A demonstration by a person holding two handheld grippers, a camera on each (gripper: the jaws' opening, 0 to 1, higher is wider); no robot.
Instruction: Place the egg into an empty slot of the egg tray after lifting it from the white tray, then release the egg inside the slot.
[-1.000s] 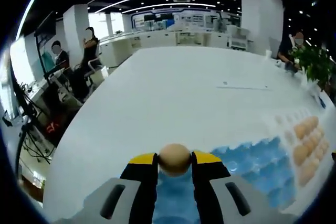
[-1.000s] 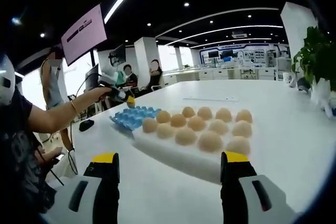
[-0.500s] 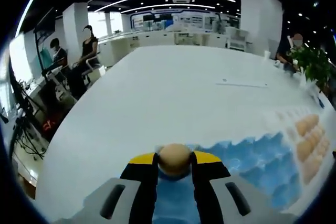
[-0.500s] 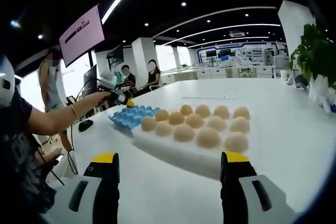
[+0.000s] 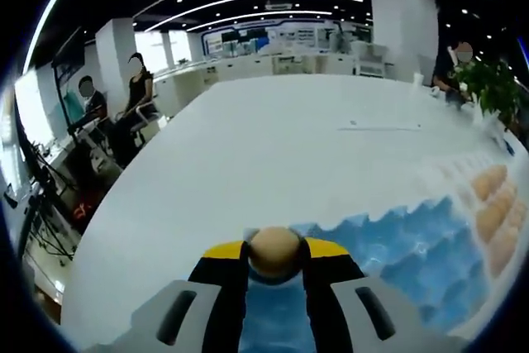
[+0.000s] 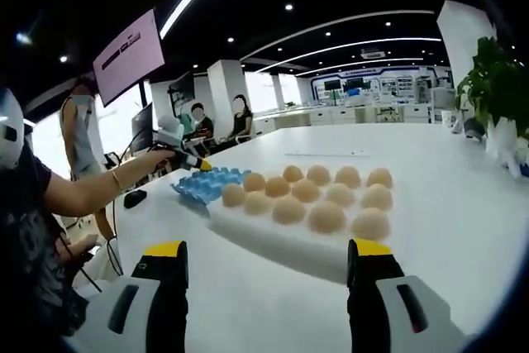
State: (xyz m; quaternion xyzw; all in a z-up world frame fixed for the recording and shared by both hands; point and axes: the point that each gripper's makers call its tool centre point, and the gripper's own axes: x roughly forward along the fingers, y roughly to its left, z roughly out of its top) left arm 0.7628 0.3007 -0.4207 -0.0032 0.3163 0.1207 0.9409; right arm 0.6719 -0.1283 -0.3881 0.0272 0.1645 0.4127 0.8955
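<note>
The left gripper (image 5: 275,255) clamps a smooth, pale tan egg (image 5: 275,252) between its yellow-tipped jaws, just above the near edge of the blue egg tray (image 5: 413,245), whose moulded cups spread ahead and to the right. The right gripper (image 6: 269,264) hangs with jaws wide apart; beyond them the white tray (image 6: 273,241) carries rows of matching eggs.

a large open-plan office or lab hall: a black ceiling with curved light strips (image 6: 347,22), white pillars (image 5: 402,26), rows of white desks (image 5: 273,59) with seated people (image 5: 136,88), a hanging screen (image 6: 130,54), a potted plant (image 6: 496,93).
</note>
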